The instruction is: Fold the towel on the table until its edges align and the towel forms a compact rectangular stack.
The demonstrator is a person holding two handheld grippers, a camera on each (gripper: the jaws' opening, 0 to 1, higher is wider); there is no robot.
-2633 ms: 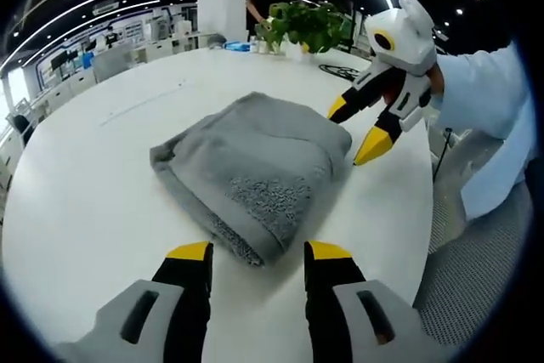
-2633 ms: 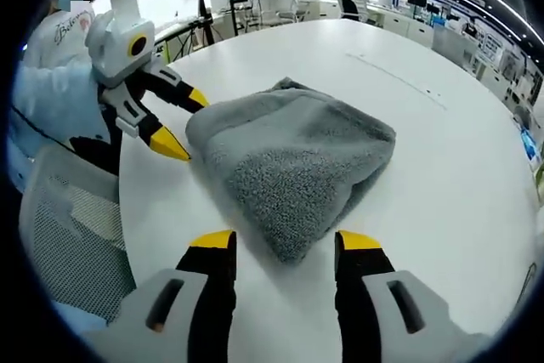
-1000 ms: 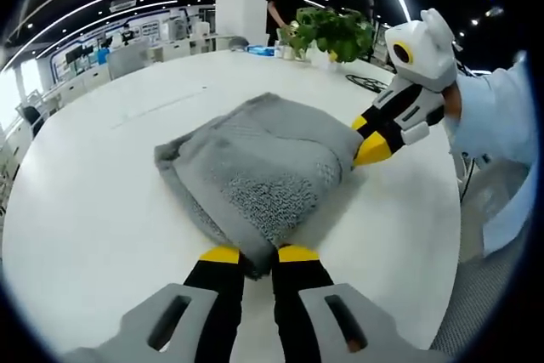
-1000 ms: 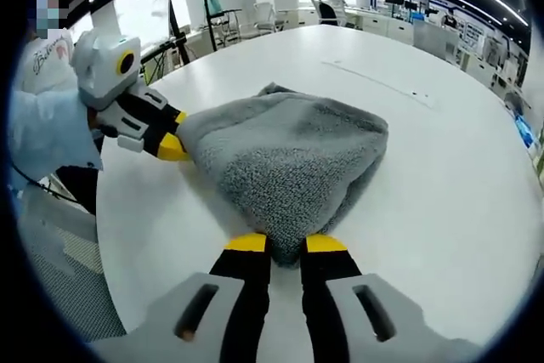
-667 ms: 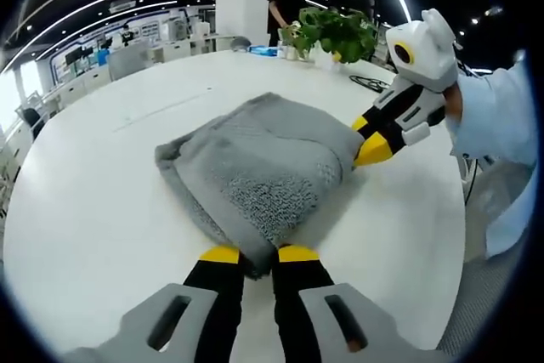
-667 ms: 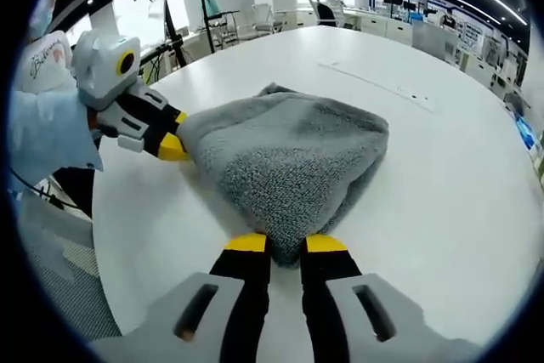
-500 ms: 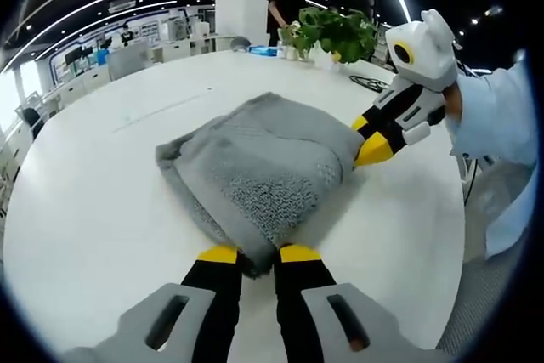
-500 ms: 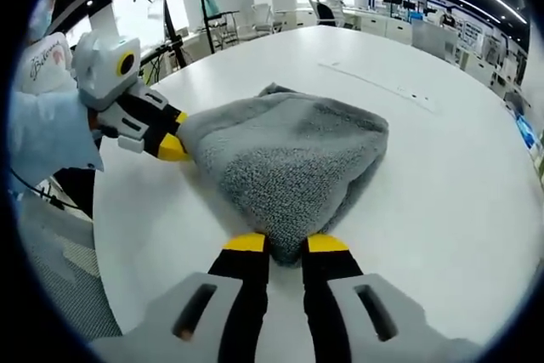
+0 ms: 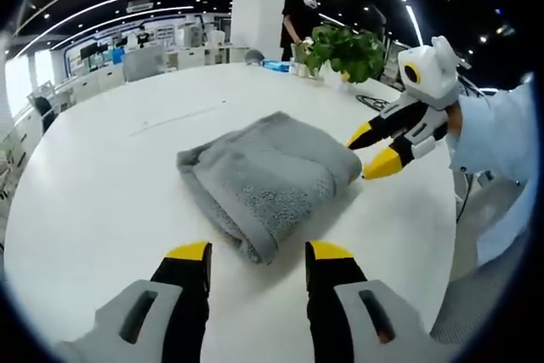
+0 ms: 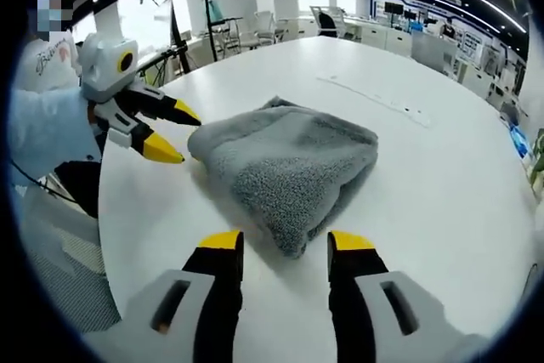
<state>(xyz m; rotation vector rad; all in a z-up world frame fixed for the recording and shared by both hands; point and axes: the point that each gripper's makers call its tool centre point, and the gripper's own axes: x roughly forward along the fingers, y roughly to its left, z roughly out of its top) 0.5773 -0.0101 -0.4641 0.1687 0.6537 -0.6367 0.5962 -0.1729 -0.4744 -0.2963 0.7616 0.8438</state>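
A grey towel lies folded in a thick, roughly rectangular stack on the white table. My left gripper stands open just short of the stack's near corner, touching nothing. My right gripper comes in from the right, open, its yellow tips just off the towel's right corner. In the right gripper view the same towel sits ahead of my open right gripper, and the left gripper hangs open beside the towel's left corner.
A potted green plant and small items stand at the table's far edge, with a person behind them. A mesh chair is by the table's near edge. A person's pale sleeve holds the right gripper.
Both grippers were shut on the towel's corners; now both have opened and drawn back a little. The towel stays flat on the table.
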